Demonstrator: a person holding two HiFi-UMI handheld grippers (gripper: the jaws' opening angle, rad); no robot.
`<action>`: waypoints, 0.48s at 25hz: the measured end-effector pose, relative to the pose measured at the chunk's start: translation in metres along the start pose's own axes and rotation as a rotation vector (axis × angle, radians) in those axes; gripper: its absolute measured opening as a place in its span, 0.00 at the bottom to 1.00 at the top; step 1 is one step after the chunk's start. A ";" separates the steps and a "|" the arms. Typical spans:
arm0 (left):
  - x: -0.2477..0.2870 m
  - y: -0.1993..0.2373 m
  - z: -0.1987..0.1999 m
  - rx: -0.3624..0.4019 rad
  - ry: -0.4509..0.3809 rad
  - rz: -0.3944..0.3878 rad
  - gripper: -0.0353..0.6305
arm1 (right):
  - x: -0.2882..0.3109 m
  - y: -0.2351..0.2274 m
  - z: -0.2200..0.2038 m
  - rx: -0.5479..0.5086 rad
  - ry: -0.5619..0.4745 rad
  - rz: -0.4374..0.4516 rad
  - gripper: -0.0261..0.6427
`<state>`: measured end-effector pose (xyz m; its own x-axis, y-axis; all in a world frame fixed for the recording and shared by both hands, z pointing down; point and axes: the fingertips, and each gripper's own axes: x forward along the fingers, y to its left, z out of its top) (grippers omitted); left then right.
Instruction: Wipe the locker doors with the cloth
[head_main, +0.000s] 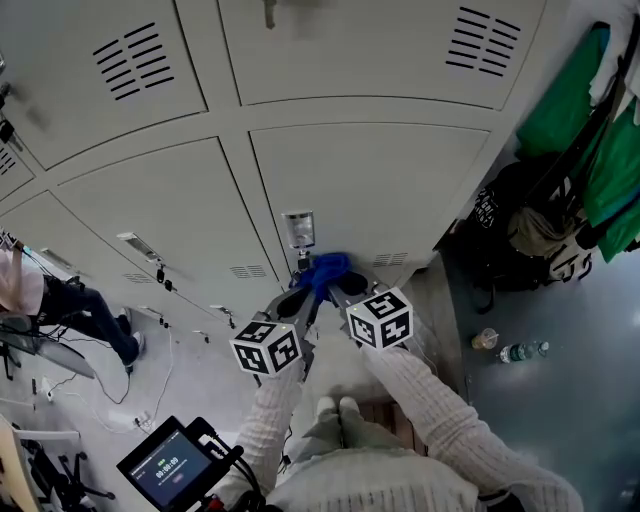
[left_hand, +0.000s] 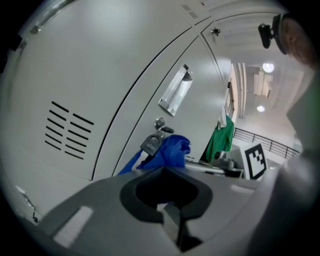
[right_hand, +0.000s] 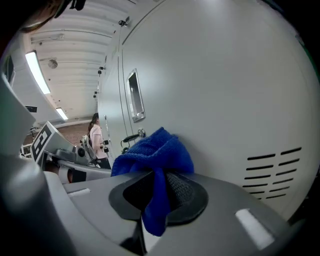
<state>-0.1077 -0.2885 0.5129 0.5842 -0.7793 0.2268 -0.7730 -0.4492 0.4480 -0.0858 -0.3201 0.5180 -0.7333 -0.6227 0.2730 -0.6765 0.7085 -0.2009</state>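
**Lockers straight ahead, cloth at the door**

Grey locker door fills pretty much the whole view in front. The right tool is pinching the blue cloth, which sits bunched against the door just beside the lock. The left tool is pressed together with nothing in it, just left of the cloth. Bare panel lies up and right of the cloth, so my guess is the right one leads the wipe.
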 end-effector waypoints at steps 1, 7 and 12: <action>0.000 0.002 -0.002 -0.010 0.003 0.002 0.06 | 0.002 -0.001 -0.004 0.005 0.015 0.000 0.11; 0.000 0.000 -0.004 -0.013 0.001 0.008 0.06 | 0.003 -0.002 -0.009 0.023 0.050 -0.007 0.11; -0.002 -0.006 0.001 0.003 -0.007 0.003 0.06 | -0.001 -0.002 -0.006 0.036 0.051 -0.016 0.11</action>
<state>-0.1041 -0.2850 0.5093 0.5804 -0.7835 0.2219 -0.7752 -0.4482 0.4451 -0.0833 -0.3184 0.5241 -0.7183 -0.6159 0.3237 -0.6911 0.6854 -0.2294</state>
